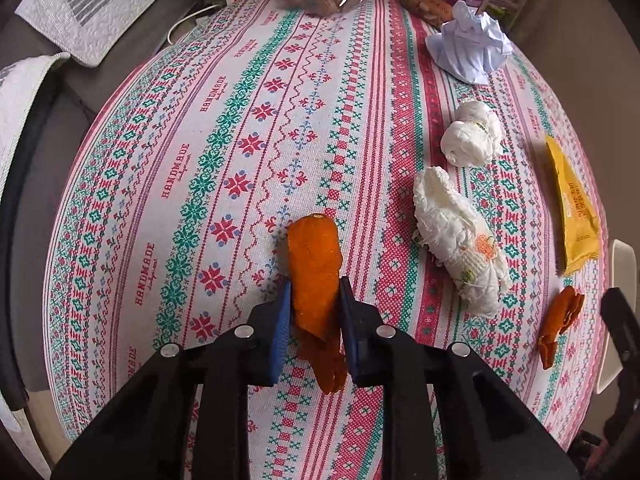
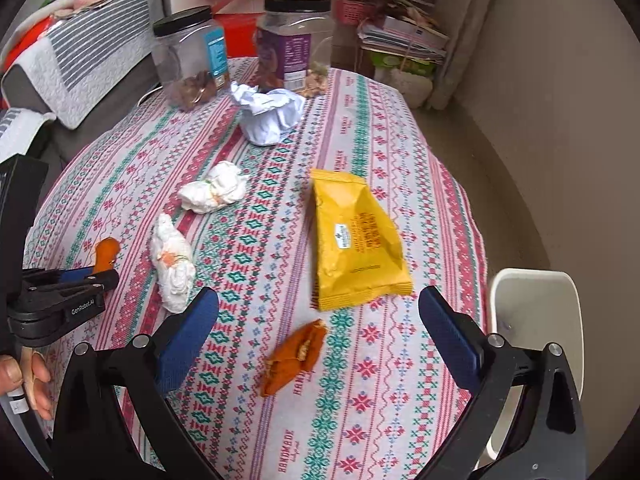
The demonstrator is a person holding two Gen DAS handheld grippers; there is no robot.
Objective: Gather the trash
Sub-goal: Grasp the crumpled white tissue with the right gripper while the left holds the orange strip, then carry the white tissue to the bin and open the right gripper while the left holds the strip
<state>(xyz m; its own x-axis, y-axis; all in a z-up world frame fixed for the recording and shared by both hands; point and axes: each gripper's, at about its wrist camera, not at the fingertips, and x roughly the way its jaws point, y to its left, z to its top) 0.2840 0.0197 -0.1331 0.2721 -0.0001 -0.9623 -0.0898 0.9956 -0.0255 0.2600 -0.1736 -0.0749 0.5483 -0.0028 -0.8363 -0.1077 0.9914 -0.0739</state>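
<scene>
My left gripper (image 1: 314, 300) is shut on an orange peel strip (image 1: 316, 276) just above the patterned tablecloth; it also shows in the right wrist view (image 2: 106, 254) at far left. My right gripper (image 2: 318, 312) is open and empty, above a second orange peel (image 2: 294, 356) and near a yellow snack packet (image 2: 358, 240). Two crumpled white tissues (image 2: 214, 192) (image 2: 172, 268) and a crumpled white paper ball (image 2: 268, 114) lie on the cloth. In the left wrist view these are the tissues (image 1: 474, 134) (image 1: 460, 240), paper ball (image 1: 470, 46), packet (image 1: 572, 208) and second peel (image 1: 558, 324).
Two clear jars (image 2: 190, 56) (image 2: 296, 40) stand at the table's far edge. A white bin (image 2: 536, 320) stands off the table's right edge. A sofa with a striped cushion (image 2: 80, 56) is at the left. Shelves stand behind.
</scene>
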